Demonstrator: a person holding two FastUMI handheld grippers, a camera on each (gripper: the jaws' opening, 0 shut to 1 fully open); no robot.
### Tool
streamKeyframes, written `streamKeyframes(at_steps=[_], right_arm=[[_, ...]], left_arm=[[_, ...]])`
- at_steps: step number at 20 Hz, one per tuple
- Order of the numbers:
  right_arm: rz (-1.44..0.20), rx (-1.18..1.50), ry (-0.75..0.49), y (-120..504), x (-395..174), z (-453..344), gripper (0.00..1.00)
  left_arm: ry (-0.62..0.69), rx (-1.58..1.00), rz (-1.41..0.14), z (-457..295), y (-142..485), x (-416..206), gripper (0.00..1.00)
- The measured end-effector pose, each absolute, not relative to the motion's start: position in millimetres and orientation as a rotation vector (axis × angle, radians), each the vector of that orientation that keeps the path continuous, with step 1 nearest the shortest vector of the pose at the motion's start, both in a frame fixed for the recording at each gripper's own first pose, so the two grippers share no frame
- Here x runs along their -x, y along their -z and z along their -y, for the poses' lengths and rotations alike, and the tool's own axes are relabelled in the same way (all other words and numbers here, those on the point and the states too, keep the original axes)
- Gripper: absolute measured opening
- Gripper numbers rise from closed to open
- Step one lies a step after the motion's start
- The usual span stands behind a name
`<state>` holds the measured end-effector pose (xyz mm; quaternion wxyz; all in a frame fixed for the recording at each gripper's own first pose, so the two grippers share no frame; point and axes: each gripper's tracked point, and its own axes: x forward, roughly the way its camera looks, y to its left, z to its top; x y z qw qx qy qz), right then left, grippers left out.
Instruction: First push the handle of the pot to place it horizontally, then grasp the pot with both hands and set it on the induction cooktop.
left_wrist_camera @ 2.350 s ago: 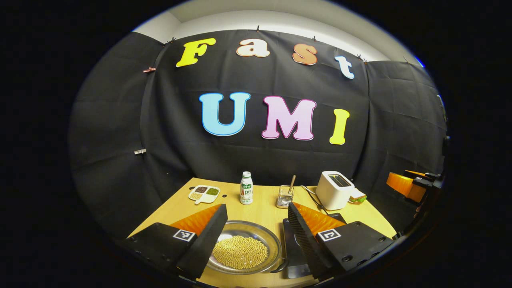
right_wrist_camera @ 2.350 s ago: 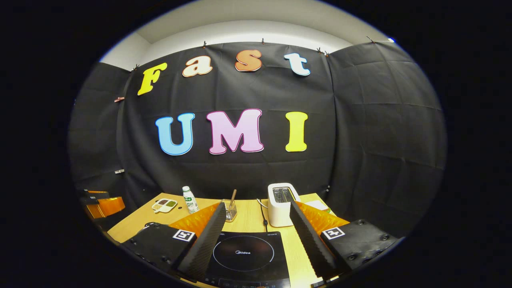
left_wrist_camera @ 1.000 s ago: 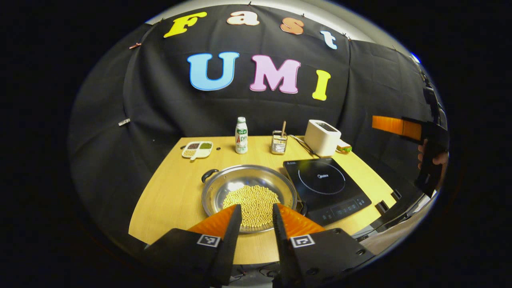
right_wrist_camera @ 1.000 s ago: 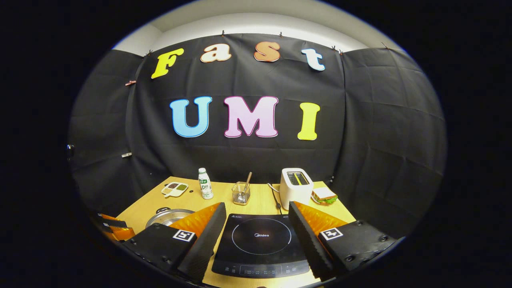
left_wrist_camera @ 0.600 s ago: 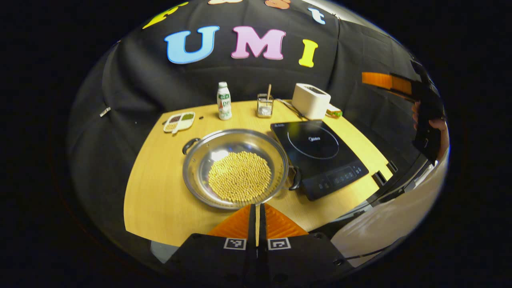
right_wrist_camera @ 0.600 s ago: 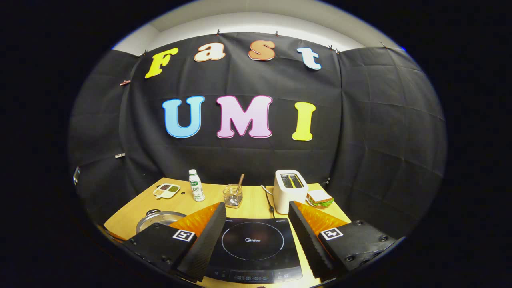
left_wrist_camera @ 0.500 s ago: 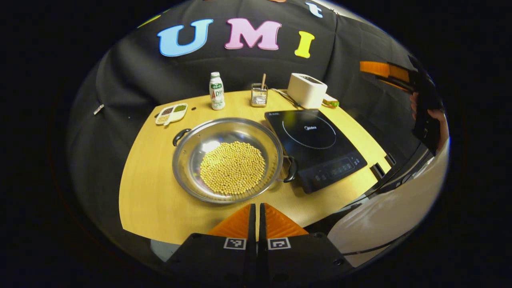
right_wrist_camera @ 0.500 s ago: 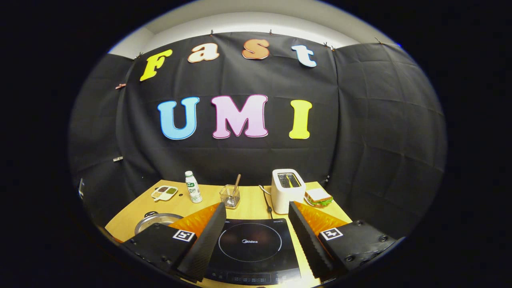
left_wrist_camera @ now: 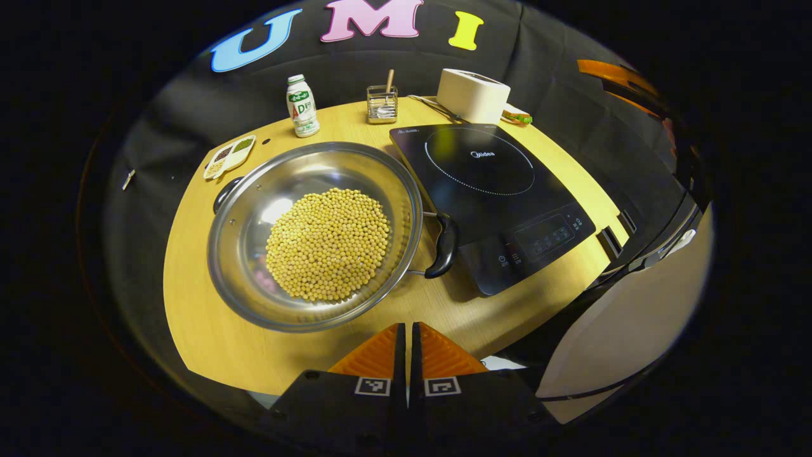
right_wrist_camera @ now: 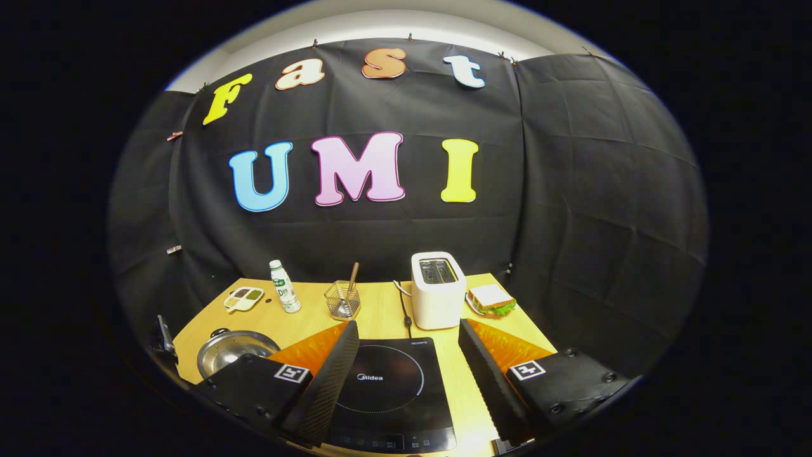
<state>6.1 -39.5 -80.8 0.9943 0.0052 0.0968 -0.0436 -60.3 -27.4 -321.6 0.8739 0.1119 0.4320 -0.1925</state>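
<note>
Your left gripper hung over the near edge of the table, its fingers pressed together with only a slit between them and nothing held. Just beyond them sat the pot, a wide steel pan with a heap of yellow beans in its middle. One black handle pointed right and lay just beside the near left corner of the induction cooktop; whether they touched could not be told. The other handle pointed to the far left. The pot stood on the table, left of the cooktop.

Your right gripper was held above the cooktop's near part with its fingers spread wide and empty. Along the far side stood a bottle, a wire holder, a toaster and a divided dish.
</note>
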Motion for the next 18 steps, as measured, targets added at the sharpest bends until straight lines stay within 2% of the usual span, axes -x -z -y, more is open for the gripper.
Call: streamKeyframes(at_steps=[18], right_arm=[[-0.207, -0.024, 0.198, 84, 4, 94, 0.98]], left_arm=[[0.454, -0.204, -0.910, 74, 334, 11, 0.05]])
